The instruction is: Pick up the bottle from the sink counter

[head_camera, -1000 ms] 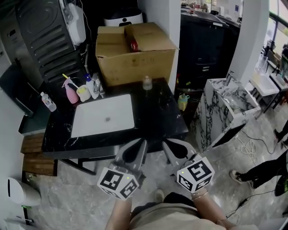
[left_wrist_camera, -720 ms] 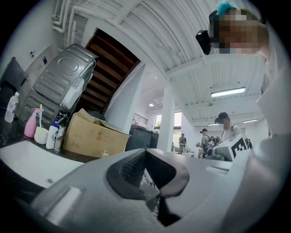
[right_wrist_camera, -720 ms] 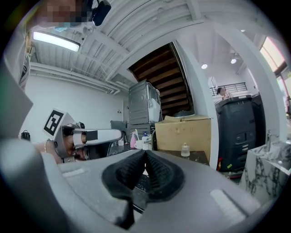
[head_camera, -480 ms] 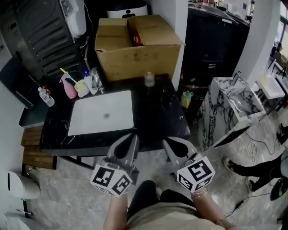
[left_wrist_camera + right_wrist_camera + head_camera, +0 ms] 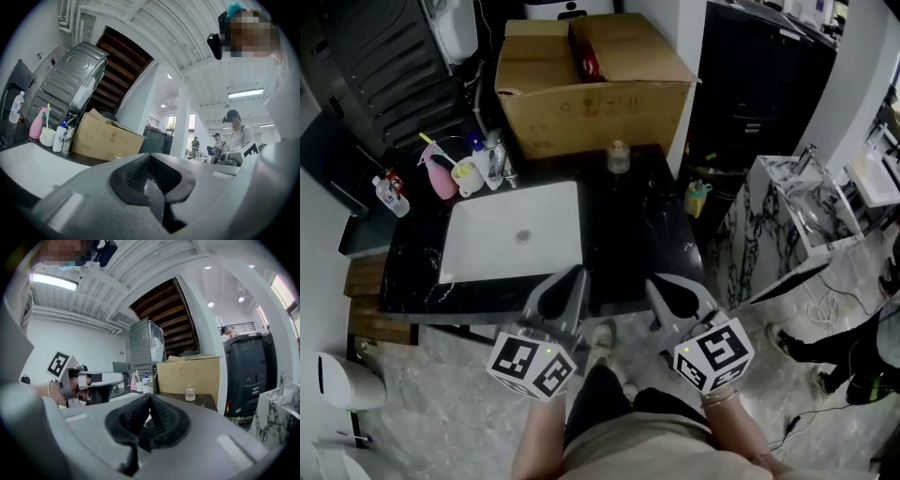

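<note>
Left gripper (image 5: 572, 281): jaws pressed together, nothing between them; confirmed in the left gripper view (image 5: 151, 159). Right gripper (image 5: 662, 287): jaws likewise pressed together and empty (image 5: 149, 401). Both are held side by side at the near edge of the black, white-veined stone counter (image 5: 647, 244), pointing roughly level towards it.

Small clear glass bottle with a pale cap (image 5: 619, 157) stands upright at the back of the counter, just in front of the large brown cardboard box (image 5: 591, 84) and right of the white rectangular sink basin (image 5: 487, 251). It is well apart from both grippers. The right gripper view shows it ahead, slightly right of the jaws (image 5: 190, 392).

Pink spray bottle (image 5: 439, 174) stands near the basin's back left corner.
</note>
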`<control>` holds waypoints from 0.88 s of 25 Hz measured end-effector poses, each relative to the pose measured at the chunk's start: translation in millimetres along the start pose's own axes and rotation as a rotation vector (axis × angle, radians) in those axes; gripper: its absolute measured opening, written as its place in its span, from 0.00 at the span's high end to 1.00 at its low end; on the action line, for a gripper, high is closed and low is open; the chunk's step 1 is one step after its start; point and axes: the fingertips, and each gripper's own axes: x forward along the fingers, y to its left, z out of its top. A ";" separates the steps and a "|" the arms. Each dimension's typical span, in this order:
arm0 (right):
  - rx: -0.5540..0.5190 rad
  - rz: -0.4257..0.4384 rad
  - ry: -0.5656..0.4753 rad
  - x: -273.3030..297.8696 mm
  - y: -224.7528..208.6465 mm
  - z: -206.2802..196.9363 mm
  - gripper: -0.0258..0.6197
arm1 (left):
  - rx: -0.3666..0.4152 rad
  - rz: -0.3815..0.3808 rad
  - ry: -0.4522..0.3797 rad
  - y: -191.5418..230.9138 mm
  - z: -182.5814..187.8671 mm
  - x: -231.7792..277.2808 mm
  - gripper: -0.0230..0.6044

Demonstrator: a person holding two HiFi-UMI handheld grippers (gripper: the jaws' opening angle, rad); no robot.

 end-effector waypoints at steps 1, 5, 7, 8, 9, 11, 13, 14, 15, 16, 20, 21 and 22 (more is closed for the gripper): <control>0.001 -0.003 0.000 6.2 -3.8 1.0 0.96 | 0.000 -0.008 0.001 3.9 0.3 7.4 0.95; -0.001 -0.013 0.001 37.1 -21.3 4.7 0.96 | 0.008 -0.043 0.022 18.2 0.9 40.3 0.95; -0.002 -0.020 0.011 56.7 -30.9 3.2 0.96 | 0.009 -0.057 0.038 28.1 -1.6 56.5 0.95; -0.003 -0.024 0.019 67.1 -35.3 2.1 0.96 | 0.007 -0.065 0.049 33.4 -4.2 64.8 0.95; -0.003 -0.025 0.025 77.9 -39.6 1.9 0.96 | 0.001 -0.076 0.064 38.9 -7.4 73.5 0.95; -0.004 -0.027 0.031 99.1 -47.9 5.0 0.96 | -0.025 -0.110 0.100 48.9 -13.5 90.4 0.95; -0.013 -0.034 0.029 118.7 -58.1 11.8 0.96 | -0.054 -0.154 0.131 59.1 -16.4 105.8 0.95; -0.018 -0.040 0.029 128.2 -64.1 15.3 0.96 | -0.058 -0.161 0.139 66.8 -16.9 113.3 0.95; -0.020 -0.048 0.029 137.6 -70.2 18.1 0.96 | -0.056 -0.159 0.146 76.1 -17.4 120.7 0.95; -0.018 -0.057 0.031 146.8 -76.0 19.9 0.96 | -0.052 -0.155 0.153 85.7 -18.3 128.2 0.95; 0.006 -0.095 0.047 179.3 -97.6 20.4 0.96 | -0.062 -0.184 0.181 111.9 -21.6 158.3 0.95; 0.008 -0.100 0.055 186.8 -101.9 19.6 0.96 | -0.062 -0.193 0.187 116.7 -22.4 165.3 0.95; 0.008 -0.103 0.064 194.3 -105.7 18.4 0.96 | -0.060 -0.199 0.195 121.4 -23.9 171.8 0.95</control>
